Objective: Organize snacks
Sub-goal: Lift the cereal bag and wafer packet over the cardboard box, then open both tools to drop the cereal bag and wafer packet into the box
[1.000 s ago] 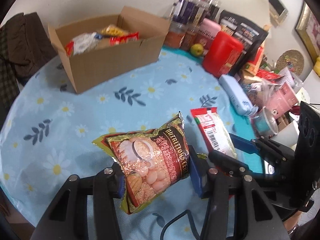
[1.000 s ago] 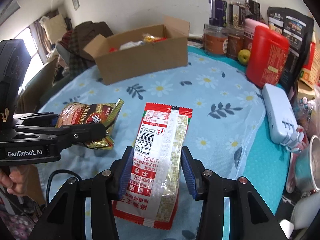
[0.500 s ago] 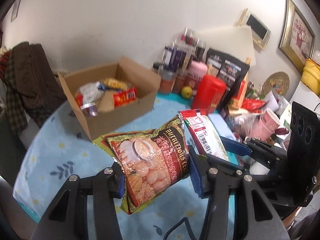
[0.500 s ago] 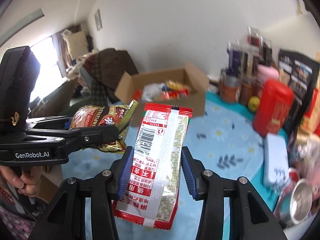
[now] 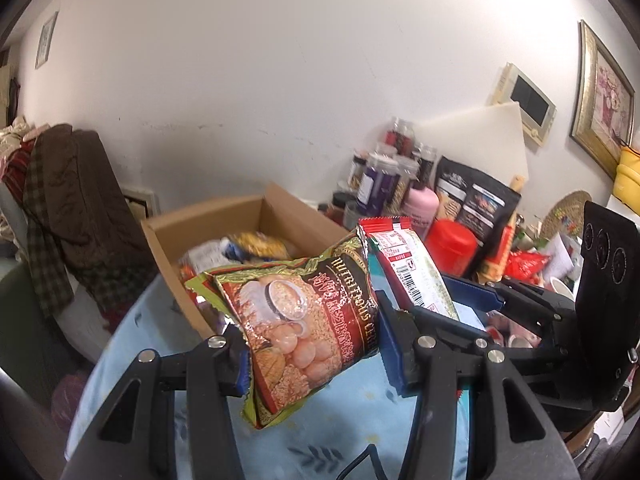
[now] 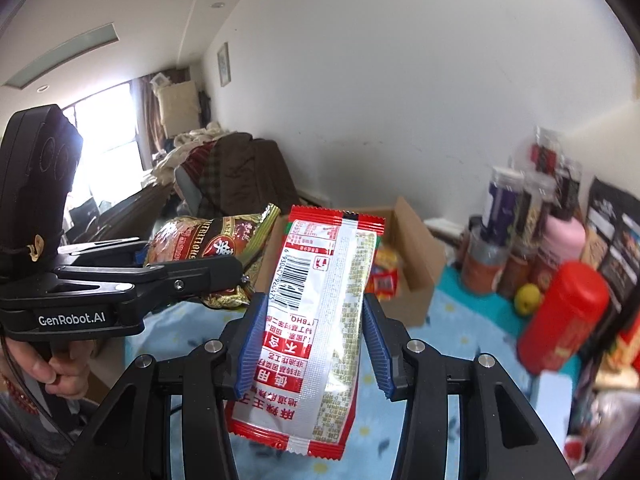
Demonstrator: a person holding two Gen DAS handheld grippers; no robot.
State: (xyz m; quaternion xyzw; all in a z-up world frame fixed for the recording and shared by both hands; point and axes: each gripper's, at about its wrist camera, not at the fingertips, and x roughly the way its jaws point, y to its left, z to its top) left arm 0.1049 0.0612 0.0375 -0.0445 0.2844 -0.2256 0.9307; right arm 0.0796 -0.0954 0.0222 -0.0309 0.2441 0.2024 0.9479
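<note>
The left gripper [image 5: 310, 350] clamps a cereal bag [image 5: 304, 320] and the right gripper [image 6: 314, 350] clamps a red-and-white packet [image 6: 320, 320], both held in the air short of the cardboard box's [image 5: 224, 220] near wall. The carry step seems underway; next, each must clear the rim before letting go.

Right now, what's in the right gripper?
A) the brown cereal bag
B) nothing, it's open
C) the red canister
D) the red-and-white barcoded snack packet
D: in the right wrist view the right gripper has its blue pads pressed against both sides of the red-and-white snack packet, held in the air above the tablecloth; the cereal bag is in the left gripper.
</note>
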